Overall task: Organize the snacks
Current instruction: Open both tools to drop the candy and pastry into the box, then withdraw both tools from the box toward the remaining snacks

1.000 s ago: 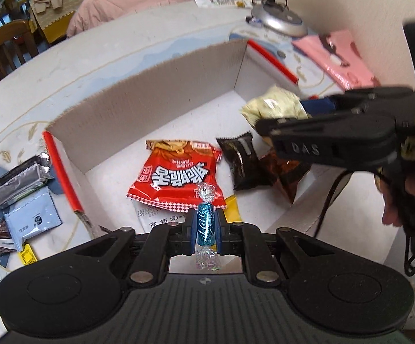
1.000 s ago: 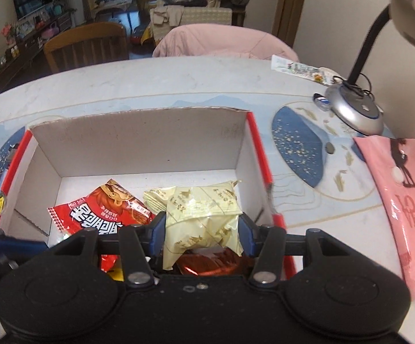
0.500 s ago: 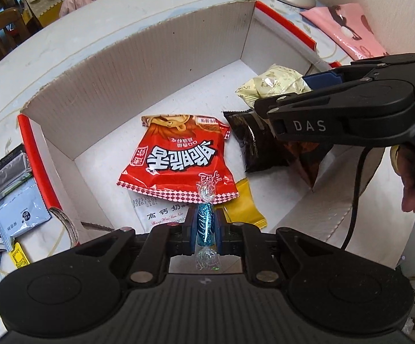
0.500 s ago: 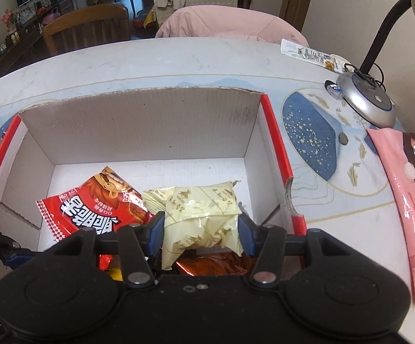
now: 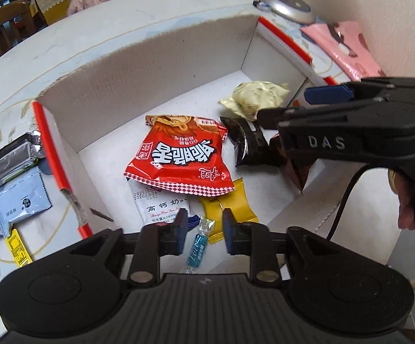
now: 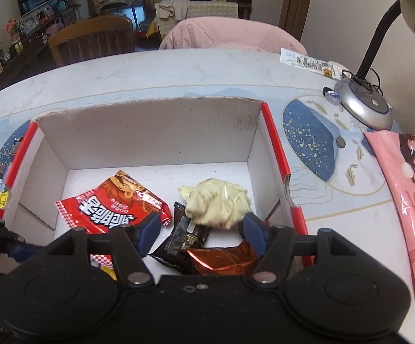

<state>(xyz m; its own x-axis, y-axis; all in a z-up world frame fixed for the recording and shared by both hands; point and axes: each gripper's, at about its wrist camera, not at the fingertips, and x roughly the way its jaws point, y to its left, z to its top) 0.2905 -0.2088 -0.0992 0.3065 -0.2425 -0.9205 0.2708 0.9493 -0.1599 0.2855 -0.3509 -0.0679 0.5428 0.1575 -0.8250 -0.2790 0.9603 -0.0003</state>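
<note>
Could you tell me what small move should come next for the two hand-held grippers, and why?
Probably lift both clear of the cardboard box. The left hand-held gripper is opening with the blue candy loose between its pads; the right hand-held gripper is opening, and the pale yellow packet is out of its pads.

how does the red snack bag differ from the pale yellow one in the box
The red snack bag lies flat and spread out on the box floor; the pale yellow bag is puffy and crumpled, resting partly on a black packet. The red one is vivid, with large white lettering; the yellow one is plain with a faint pattern. The red one sits left, the yellow one nearer the right wall. Both are sealed packets inside the box.
</note>
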